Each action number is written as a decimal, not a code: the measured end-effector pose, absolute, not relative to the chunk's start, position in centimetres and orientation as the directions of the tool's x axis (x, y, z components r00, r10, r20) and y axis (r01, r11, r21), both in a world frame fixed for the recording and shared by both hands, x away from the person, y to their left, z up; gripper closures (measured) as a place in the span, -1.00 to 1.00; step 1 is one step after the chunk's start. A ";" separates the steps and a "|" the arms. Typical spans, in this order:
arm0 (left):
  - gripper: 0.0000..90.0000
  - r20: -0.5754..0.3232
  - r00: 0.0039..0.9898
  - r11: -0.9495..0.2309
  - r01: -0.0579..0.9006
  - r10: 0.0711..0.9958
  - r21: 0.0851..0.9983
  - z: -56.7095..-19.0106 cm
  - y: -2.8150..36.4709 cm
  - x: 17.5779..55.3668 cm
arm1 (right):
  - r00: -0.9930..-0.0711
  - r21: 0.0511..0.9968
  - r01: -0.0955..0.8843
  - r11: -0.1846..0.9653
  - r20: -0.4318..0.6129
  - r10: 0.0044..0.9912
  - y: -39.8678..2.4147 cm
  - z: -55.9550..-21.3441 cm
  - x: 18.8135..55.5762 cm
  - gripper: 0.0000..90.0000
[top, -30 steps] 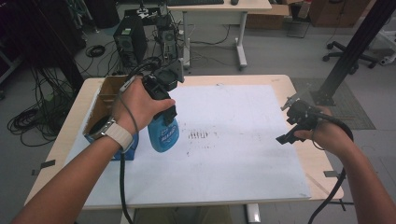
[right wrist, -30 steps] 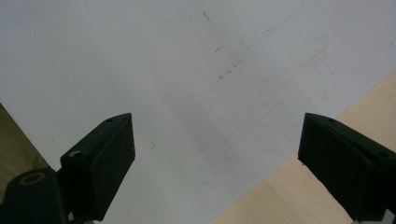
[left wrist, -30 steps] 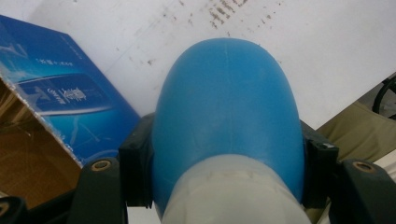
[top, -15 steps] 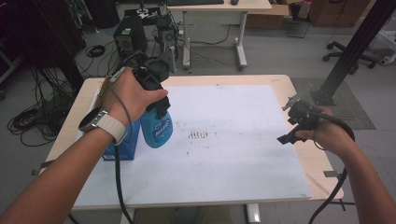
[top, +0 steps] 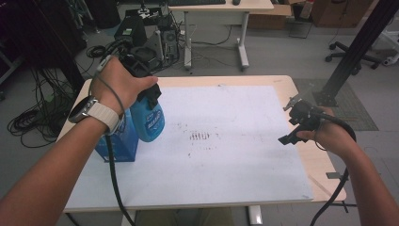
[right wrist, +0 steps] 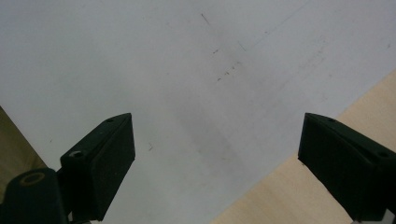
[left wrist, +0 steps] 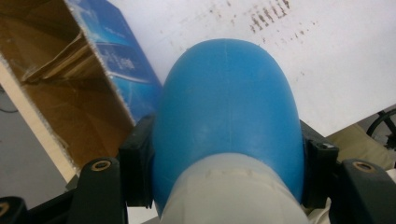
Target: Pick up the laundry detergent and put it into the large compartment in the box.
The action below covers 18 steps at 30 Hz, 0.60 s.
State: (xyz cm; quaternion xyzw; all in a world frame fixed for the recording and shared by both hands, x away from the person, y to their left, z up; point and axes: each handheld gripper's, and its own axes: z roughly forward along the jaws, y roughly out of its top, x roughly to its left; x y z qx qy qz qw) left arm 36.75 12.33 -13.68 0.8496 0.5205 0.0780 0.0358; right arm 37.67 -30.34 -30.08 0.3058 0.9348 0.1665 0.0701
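L claw [top: 149, 96] clamped on blue bottle [top: 147, 121], held over box [top: 114, 143] on desk [top: 263, 81]. R claw [right wrist: 215, 158] wide, empty. Step: carry bottle; next prob. needs lowering into box.

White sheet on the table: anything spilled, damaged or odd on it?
The white sheet carries a patch of dark speckled marks near its middle, like dried stains; no wet spill shows. The blue plastic bottle looks intact.
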 end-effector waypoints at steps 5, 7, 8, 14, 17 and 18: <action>-0.17 0.093 0.418 -0.428 0.892 0.904 0.147 -12.9 13.0 37.0 | -0.805 0.356 0.546 0.759 -0.029 0.593 -30.2 -30.1 37.8 -0.75; -0.17 0.090 0.403 -0.412 0.898 0.911 0.152 -12.6 13.3 37.1 | -0.806 0.356 0.544 0.760 -0.030 0.591 -30.2 -30.0 37.8 -0.75; -0.17 0.090 0.396 -0.406 0.902 0.914 0.151 -12.4 13.4 37.2 | -0.806 0.356 0.544 0.760 -0.030 0.591 -30.2 -30.0 37.8 -0.75; -0.17 0.094 0.357 -0.368 0.917 0.929 0.152 -11.9 14.1 37.4 | -0.807 0.356 0.543 0.760 -0.029 0.590 -30.1 -30.0 37.9 -0.75; -0.17 0.090 0.346 -0.356 0.921 0.934 0.157 -11.7 14.3 37.5 | -0.809 0.357 0.541 0.762 -0.028 0.588 -30.1 -30.0 37.9 -0.75; -0.17 0.087 0.338 -0.347 0.925 0.937 0.157 -11.5 14.5 37.6 | -0.809 0.357 0.541 0.761 -0.027 0.588 -30.0 -30.0 37.9 -0.75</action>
